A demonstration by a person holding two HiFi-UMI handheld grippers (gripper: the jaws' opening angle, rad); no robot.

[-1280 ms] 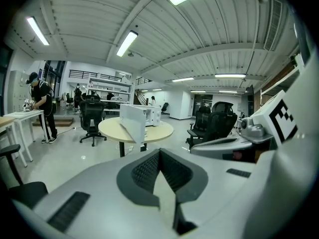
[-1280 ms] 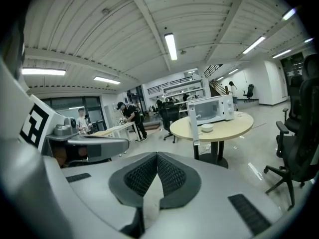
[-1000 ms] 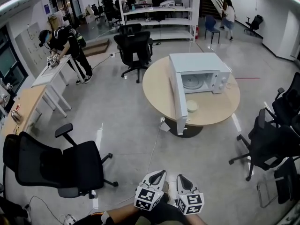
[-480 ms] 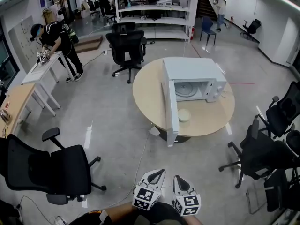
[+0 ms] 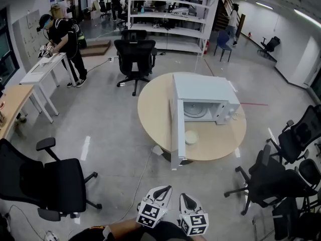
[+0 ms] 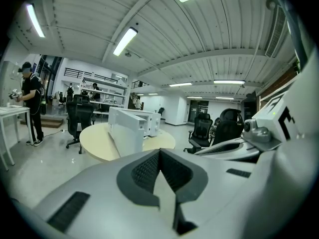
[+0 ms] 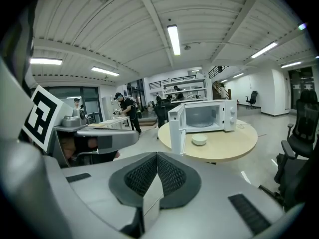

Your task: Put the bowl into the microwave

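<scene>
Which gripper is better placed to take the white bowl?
Probably the right gripper: its view shows the small white bowl; the open white microwave door hides it from the left gripper.

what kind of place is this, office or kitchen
Probably an open-plan office or lab, not a kitchen: swivel office chairs, shelving racks at the back, and the microwave sits on a round table.

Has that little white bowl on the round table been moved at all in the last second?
No. The bowl sits just where it was, in front of the open microwave beside its door; only the camera moved.
</scene>
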